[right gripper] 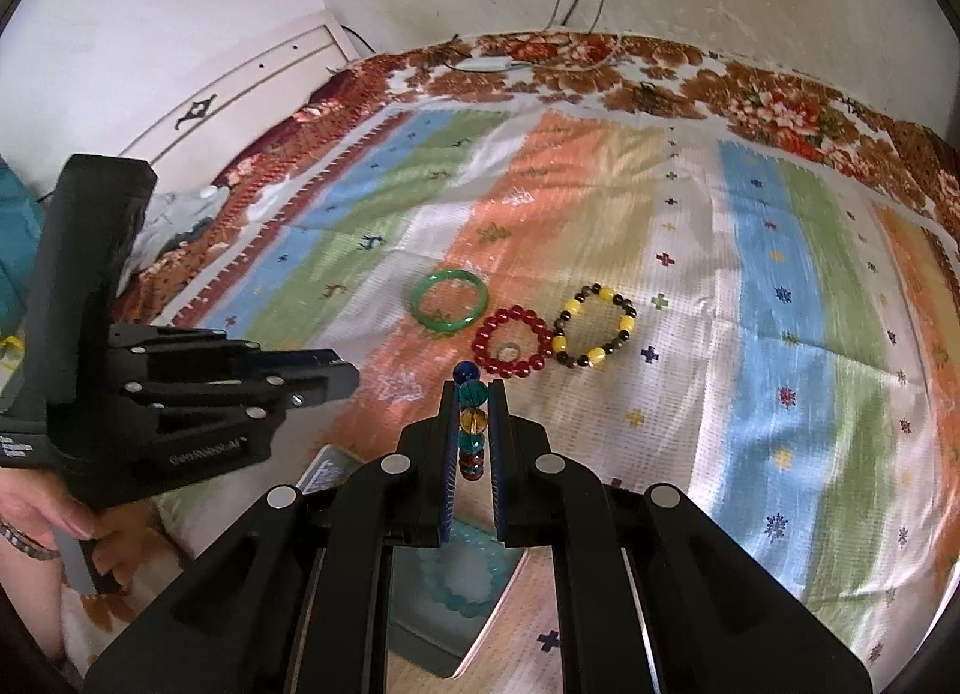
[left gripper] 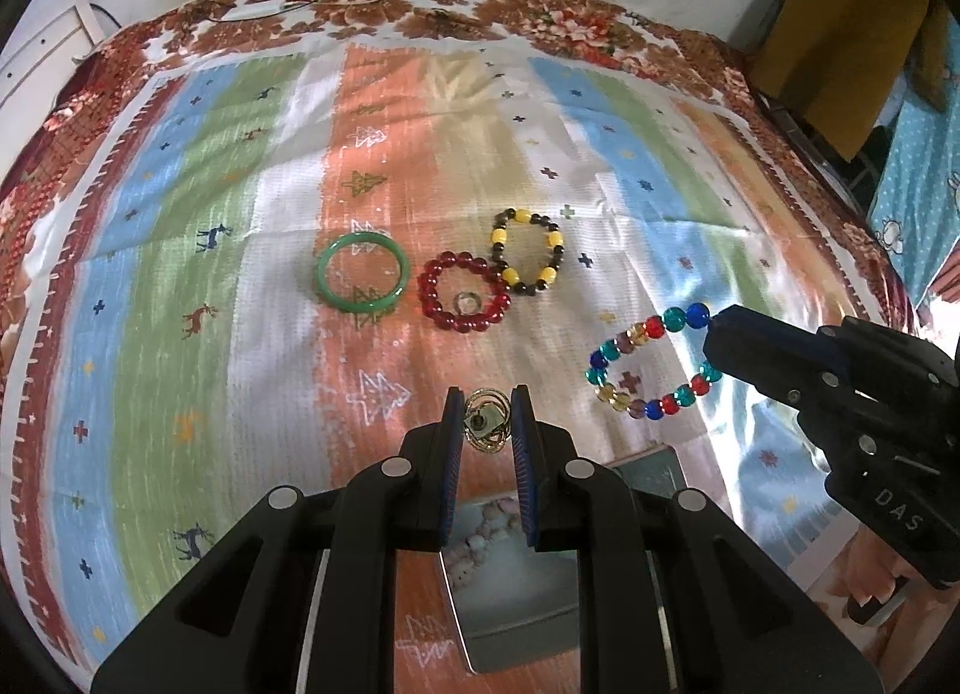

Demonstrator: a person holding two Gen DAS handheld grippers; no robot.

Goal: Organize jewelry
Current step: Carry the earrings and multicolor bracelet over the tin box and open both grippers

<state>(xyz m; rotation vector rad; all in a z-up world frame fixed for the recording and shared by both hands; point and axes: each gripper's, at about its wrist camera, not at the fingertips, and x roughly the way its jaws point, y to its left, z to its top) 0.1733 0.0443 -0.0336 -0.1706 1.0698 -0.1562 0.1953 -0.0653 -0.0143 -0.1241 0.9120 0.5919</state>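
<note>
My left gripper [left gripper: 487, 424] is shut on a gold wire ring piece [left gripper: 486, 425] with a small square tag, held above the cloth. My right gripper [right gripper: 471, 412] is shut on a multicolour glass bead bracelet [right gripper: 470, 422], which hangs in the air; it also shows in the left wrist view [left gripper: 651, 361]. On the cloth lie a green bangle [left gripper: 362, 272], a red bead bracelet [left gripper: 463, 301] with a small clear ring [left gripper: 466, 302] inside it, and a yellow and black bead bracelet [left gripper: 528, 251].
A metal tray [left gripper: 516, 592] below the left gripper holds a pale pink bead bracelet [left gripper: 486, 538]. A tray [right gripper: 462, 586] below the right gripper holds a pale teal bead bracelet [right gripper: 462, 574]. A striped cloth [left gripper: 240, 286] covers the bed. Cables lie at the far edge.
</note>
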